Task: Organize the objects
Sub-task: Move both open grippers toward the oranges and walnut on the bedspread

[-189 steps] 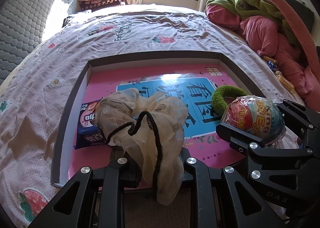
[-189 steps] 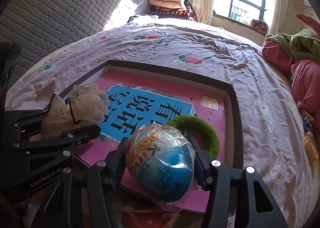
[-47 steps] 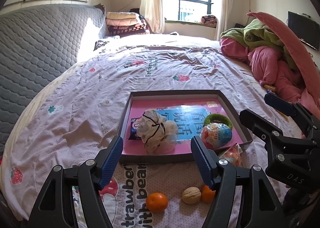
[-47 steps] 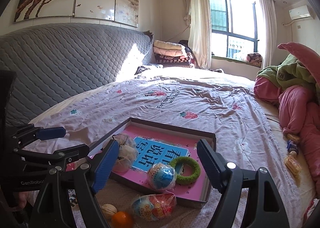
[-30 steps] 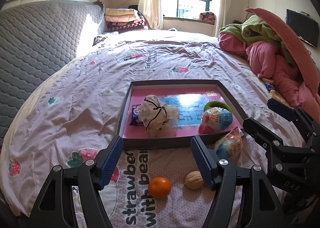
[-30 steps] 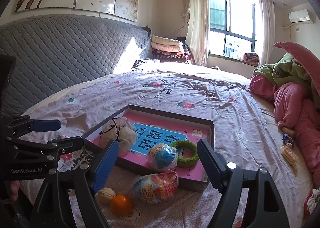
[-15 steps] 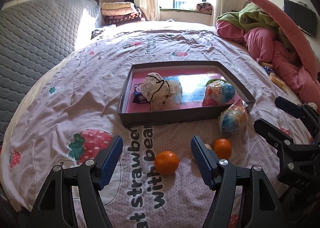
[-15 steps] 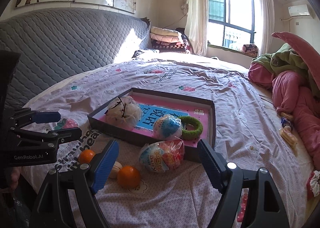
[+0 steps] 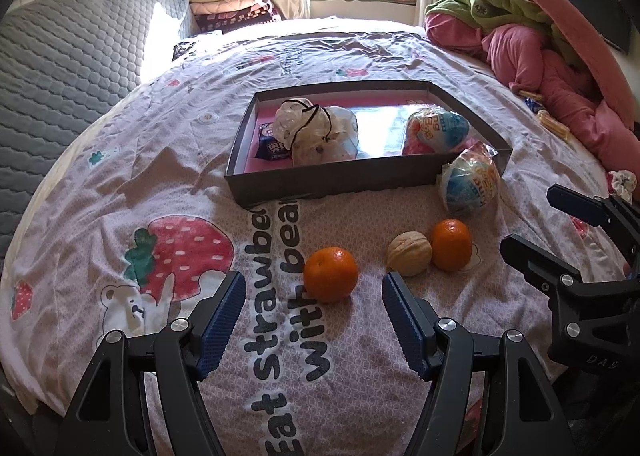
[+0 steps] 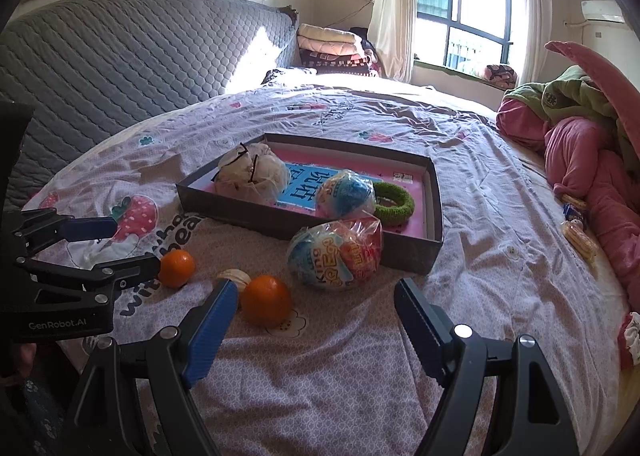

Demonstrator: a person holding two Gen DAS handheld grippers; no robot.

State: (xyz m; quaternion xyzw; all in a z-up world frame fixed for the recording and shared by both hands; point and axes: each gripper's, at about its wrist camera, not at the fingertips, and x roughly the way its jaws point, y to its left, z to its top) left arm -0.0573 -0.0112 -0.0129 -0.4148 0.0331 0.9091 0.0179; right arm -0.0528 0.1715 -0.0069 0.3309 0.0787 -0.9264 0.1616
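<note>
On the bed (image 9: 120, 160) a tray (image 9: 328, 178) holds a pouch (image 9: 316, 132) and egg (image 9: 434, 130); before it lie another egg (image 9: 472, 184), two oranges (image 9: 330, 274) and a walnut (image 9: 409, 253).

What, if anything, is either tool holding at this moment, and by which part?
Nothing is held. The left tool and the right tool both stand open above the bedspread, with the nearest orange lying untouched on the cloth ahead of the left tool.

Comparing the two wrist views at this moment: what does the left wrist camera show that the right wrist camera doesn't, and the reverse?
Only the left wrist view shows the blue snack packet in the box, tucked behind the cloth bundle.

Only the right wrist view shows the green ring in the box, hidden from the left by the boxed toy egg.

Both show the box, two oranges, the walnut, the wrapped egg outside, and both grippers empty.
</note>
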